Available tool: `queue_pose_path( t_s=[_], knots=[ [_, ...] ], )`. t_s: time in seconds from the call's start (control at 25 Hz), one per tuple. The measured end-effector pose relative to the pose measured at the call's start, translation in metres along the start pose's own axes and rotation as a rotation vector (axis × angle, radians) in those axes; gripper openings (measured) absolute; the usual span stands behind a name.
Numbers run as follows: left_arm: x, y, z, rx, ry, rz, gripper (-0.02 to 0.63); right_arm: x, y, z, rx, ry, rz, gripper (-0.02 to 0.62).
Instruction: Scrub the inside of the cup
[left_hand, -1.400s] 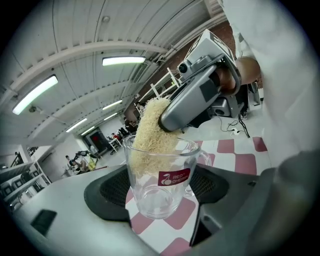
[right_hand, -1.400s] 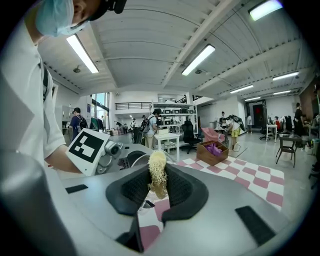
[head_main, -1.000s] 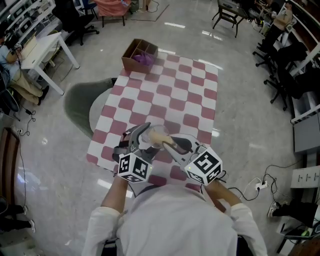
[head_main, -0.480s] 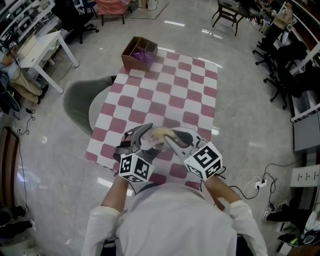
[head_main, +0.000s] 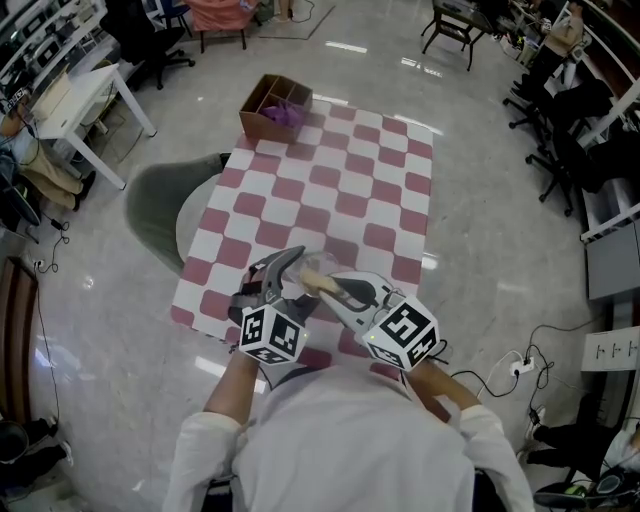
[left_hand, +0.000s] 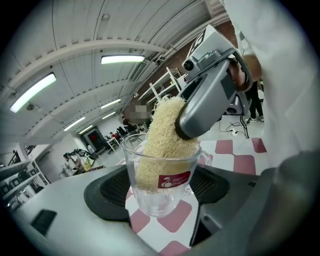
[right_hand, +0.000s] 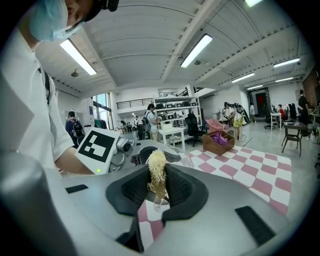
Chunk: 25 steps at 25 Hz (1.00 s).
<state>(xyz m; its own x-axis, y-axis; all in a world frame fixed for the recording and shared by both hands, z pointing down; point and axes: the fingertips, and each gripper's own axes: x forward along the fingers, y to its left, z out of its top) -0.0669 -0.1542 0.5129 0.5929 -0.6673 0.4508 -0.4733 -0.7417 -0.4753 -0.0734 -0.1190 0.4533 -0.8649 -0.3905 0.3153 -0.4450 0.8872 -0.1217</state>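
— Since half a second ago the right gripper (head_main: 335, 288) has drawn back toward the person, and the loofah scrubber (head_main: 316, 281) leans lower into the cup (head_main: 297, 272).

— Where is the cup in the head view?

— It is held up over the near edge of the checked tablecloth (head_main: 340, 190), between the jaws of the left gripper (head_main: 283, 280). A cardboard box (head_main: 275, 108) sits at the cloth's far corner.

— And the left gripper view?

— Its jaws stand partly apart and press on both sides of the clear glass cup (left_hand: 161, 185), with the red label facing the camera. The loofah scrubber (left_hand: 159, 142) comes in from above and reaches well down inside, stopping short of the bottom.

— The right gripper view?

— Those jaws are nearly together, pinching the loofah scrubber (right_hand: 156, 172) between them. Its pale tip stands up past the pads, and the left gripper's marker cube (right_hand: 99, 145) shows just behind.
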Motion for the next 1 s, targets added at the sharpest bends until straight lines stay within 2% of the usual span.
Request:
queue_pose_path(
  t_s=[0.16, 0.36, 0.56, 0.88, 1.0],
  knots=[
    [0.001, -0.003, -0.002, -0.012, -0.001, -0.006, 0.36, -0.003, -0.015, 0.012, -0.001, -0.055, -0.047, 0.086],
    [-0.001, -0.005, -0.001, -0.051, -0.013, -0.005, 0.36, -0.012, -0.034, 0.01, 0.02, -0.057, -0.117, 0.087],
    [0.0, 0.001, -0.003, -0.098, -0.032, 0.0, 0.36, -0.022, -0.039, 0.012, 0.068, -0.118, -0.13, 0.087],
    [0.012, 0.016, -0.012, -0.312, -0.097, -0.006, 0.36, -0.035, -0.052, 0.018, 0.12, -0.198, -0.17, 0.086],
    [0.018, 0.024, -0.014, -0.366, -0.117, 0.0, 0.36, -0.041, -0.058, 0.021, 0.133, -0.222, -0.192, 0.086]
  ],
)
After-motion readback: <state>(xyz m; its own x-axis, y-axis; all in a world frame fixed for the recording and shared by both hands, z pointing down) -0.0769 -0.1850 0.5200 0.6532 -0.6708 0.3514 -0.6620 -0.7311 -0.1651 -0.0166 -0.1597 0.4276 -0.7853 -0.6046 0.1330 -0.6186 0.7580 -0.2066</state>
